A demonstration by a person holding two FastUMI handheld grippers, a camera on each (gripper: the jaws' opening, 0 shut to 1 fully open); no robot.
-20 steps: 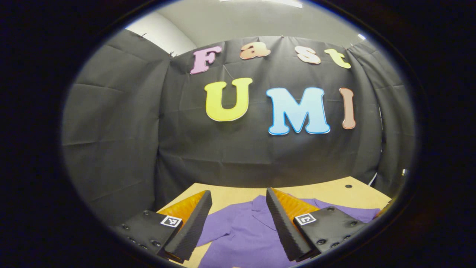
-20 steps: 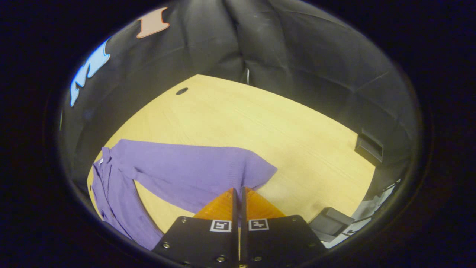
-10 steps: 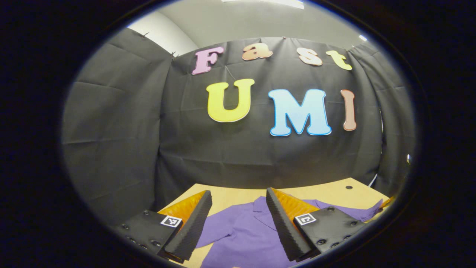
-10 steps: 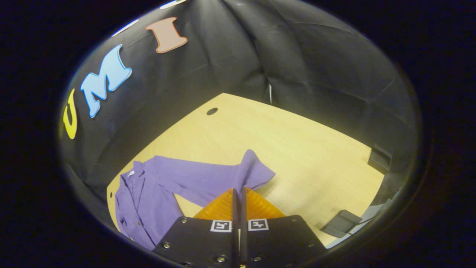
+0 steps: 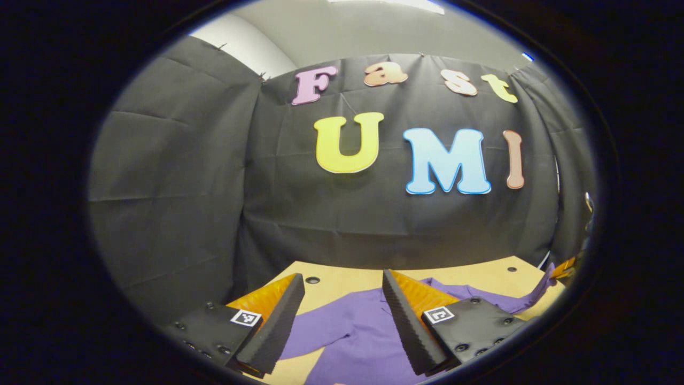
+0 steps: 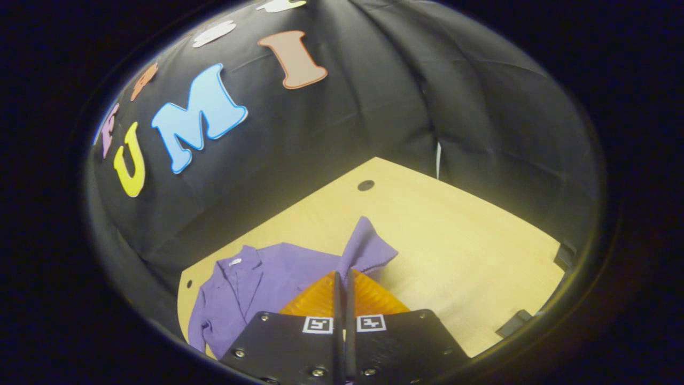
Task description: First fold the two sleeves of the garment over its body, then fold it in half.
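- The right tool (image 6: 342, 275) had its fingers pressed together on the purple sleeve (image 6: 363, 247), pinching the cloth near its cuff end, which stood up in a crumpled peak just ahead of the fingertips.
- In the right gripper view the garment (image 6: 240, 299) lay on the pale wooden bench (image 6: 470, 256), its collar (with a small white tag inside) toward the black cloth wall (image 6: 331, 128) and its body spread flat at lower left.
- The pinched sleeve ran from the garment's shoulder toward the right tool, lifted off the bench at its far end.
- The left tool (image 5: 342, 313) hung above the garment with its fingers spread wide apart, holding nothing; purple fabric (image 5: 347, 342) showed between them.
- In the left gripper view the lifted sleeve (image 5: 542, 280) rose at the far right edge, beside what looked like the other tool (image 5: 566, 266).
- A small round hole (image 6: 365, 185) sat in the bench near the wall, well apart from the garment.
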